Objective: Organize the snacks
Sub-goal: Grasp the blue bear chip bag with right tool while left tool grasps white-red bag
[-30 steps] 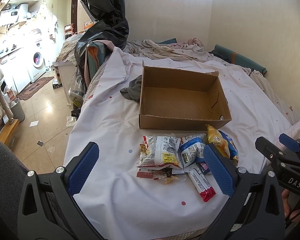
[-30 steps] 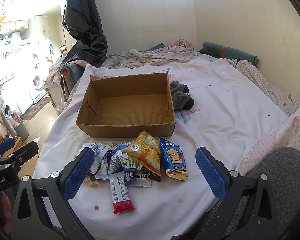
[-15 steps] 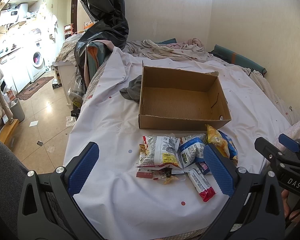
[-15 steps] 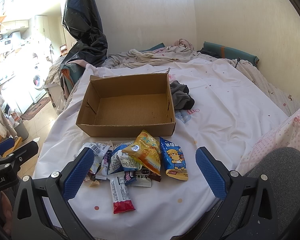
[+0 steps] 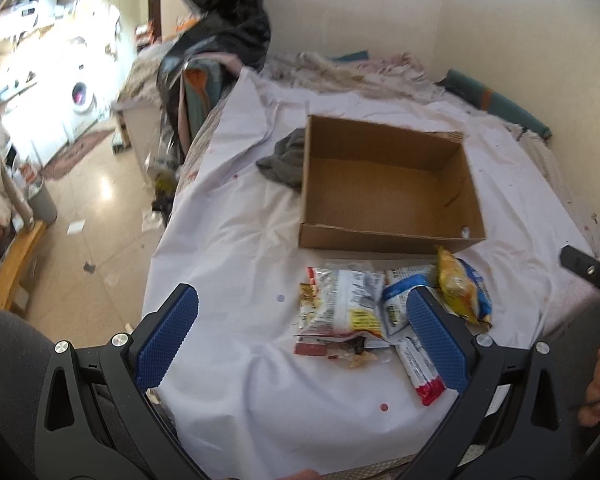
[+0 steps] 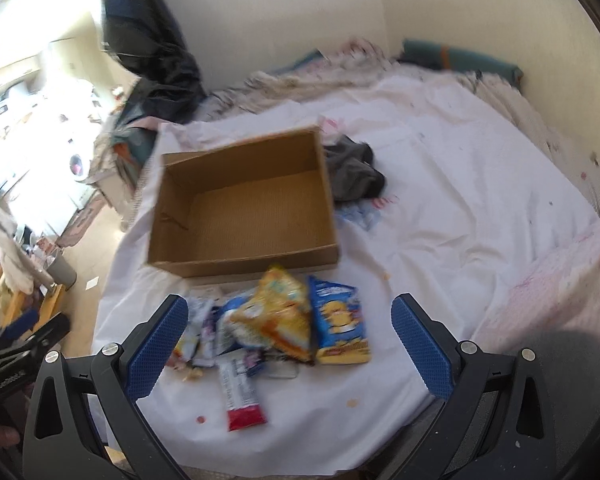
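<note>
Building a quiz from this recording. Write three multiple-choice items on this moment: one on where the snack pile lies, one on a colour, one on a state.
1. The snack pile lies:
A. inside the box
B. on the sheet in front of the box
C. on the floor

2. The gripper pads are:
A. red
B. green
C. blue

3. The cardboard box is:
A. open, no snacks in it
B. taped shut
C. full of snacks

Answers:
1 B, the packets lie on the white sheet by the box's near wall.
2 C, both wrist views show blue pads.
3 A, its bare floor shows.
</note>
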The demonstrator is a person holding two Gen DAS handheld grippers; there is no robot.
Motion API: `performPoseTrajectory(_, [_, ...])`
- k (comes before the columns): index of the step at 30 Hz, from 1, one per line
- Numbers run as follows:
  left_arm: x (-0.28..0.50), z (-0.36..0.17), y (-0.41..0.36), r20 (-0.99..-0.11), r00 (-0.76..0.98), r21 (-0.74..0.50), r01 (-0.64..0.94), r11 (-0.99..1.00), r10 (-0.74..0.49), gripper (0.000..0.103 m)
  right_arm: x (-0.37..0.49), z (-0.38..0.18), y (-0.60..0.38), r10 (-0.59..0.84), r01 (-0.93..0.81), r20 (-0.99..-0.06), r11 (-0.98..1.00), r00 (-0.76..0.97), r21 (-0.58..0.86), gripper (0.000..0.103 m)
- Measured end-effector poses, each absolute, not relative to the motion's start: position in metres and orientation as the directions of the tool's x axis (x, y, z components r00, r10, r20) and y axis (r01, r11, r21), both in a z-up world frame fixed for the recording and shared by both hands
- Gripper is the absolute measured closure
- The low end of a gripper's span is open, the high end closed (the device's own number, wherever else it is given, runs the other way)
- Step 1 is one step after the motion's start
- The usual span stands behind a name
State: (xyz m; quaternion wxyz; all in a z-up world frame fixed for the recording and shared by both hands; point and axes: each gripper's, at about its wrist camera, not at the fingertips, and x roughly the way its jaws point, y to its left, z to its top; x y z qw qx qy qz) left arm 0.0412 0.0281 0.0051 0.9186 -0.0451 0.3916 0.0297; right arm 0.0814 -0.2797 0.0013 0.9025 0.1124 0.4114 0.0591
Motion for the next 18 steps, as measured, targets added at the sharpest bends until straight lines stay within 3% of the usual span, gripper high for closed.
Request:
performPoseTrajectory(4, [0.070, -0.006, 0.040, -0.788, 0.615, -0.055, -0.123, 0.991, 0.033, 0.000, 0.127, -0.033, -0.317, 0.234, 0.106, -0.857, 0.943, 0.460, 0.314, 0.000])
performPoseTrajectory(9, [0.100, -0.021, 0.050, -0.844, 0.536, -0.090, -0.144, 0.985, 0.001, 0.000, 0.159, -0.083, -0.339, 0.329, 0.234, -0.902, 0.888, 0.281, 0.396, 0.000])
performPoseTrajectory(18, [0.136, -0.051, 0.049, -0.911, 0.410, -0.114, -0.155, 0.981, -0.041, 0.000, 0.196, -0.138, -0.293, 0.229, 0.048, -0.971, 0.971, 0.070, 0.233, 0.014])
